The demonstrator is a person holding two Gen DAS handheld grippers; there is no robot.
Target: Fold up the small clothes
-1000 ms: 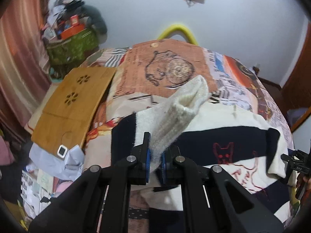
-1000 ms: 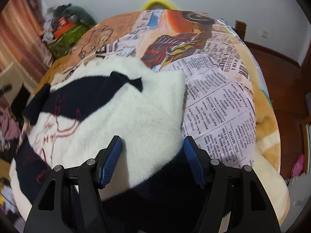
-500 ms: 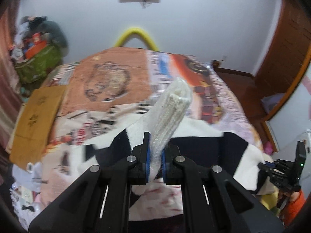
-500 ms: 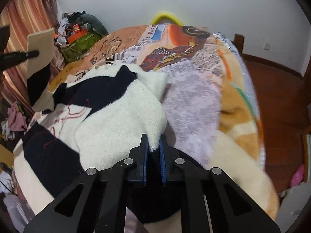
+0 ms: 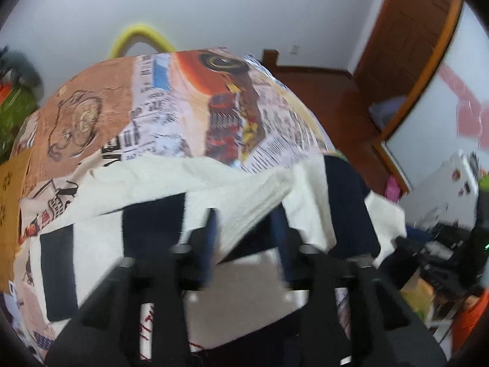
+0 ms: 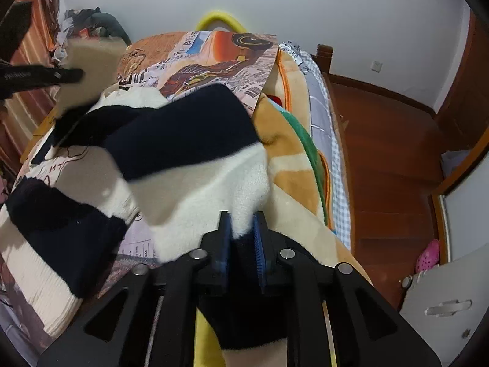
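1. Cream-and-navy striped fleece garment (image 6: 171, 140): spread on a bed under a newspaper-print blanket (image 5: 171, 113), its right edge lifted.
2. Right gripper (image 6: 241, 238): blue-padded jaws nearly closed, pinching the garment's cream edge.
3. Left gripper (image 5: 244, 238): jaws apart, cream fabric lying between them; image blurred, grip uncertain.

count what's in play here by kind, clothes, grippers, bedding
Sweaters: 1, the cream and navy striped sweater
Grippers: 2, the left gripper with its jaws apart around the sweater's cream fold, the right gripper shut on its cream corner
Blankets: 1, the newspaper-print blanket under the sweater
Total: 4
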